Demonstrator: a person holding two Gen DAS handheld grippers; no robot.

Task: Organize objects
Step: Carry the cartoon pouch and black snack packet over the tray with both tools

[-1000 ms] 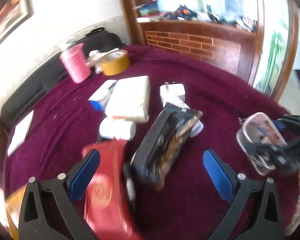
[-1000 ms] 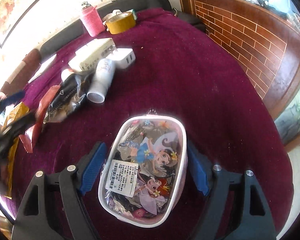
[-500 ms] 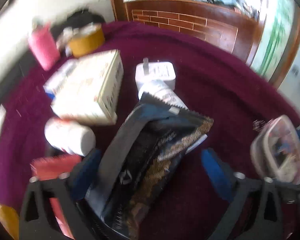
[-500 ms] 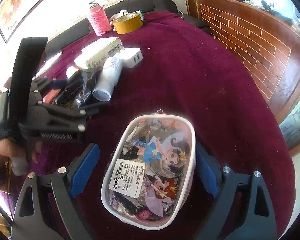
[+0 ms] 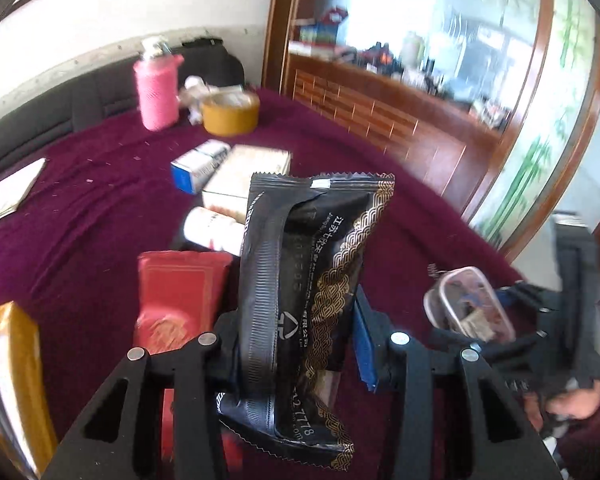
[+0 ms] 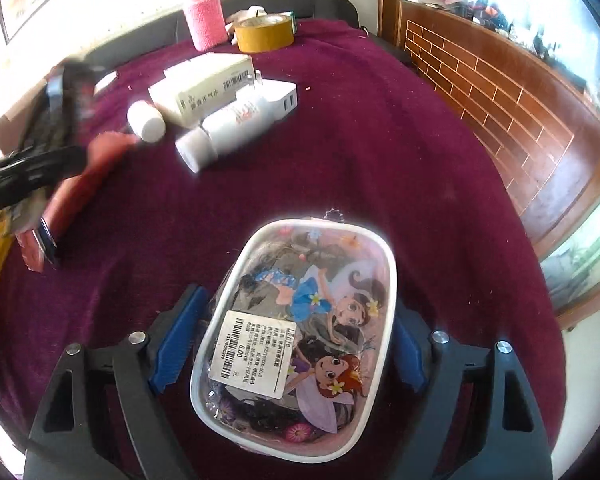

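My left gripper (image 5: 296, 344) is shut on a black and gold snack packet (image 5: 308, 280) and holds it upright above the purple cloth. My right gripper (image 6: 296, 332) is shut on a clear pouch with cartoon girls (image 6: 300, 328), held over the near part of the table. That pouch also shows at the right of the left wrist view (image 5: 470, 306). The left gripper shows blurred at the left of the right wrist view (image 6: 40, 160).
On the purple tablecloth (image 6: 360, 140) lie a white box (image 6: 204, 84), a white bottle (image 6: 228, 124), a white charger (image 6: 276, 96), a red packet (image 5: 176, 292) and a yellow box (image 5: 8, 360). A pink bottle (image 6: 204, 16) and tape roll (image 6: 264, 32) stand at the back.
My left gripper moved over the black packet, closed on it and lifted it off the cloth. My right gripper kept holding the pouch, nearly still.
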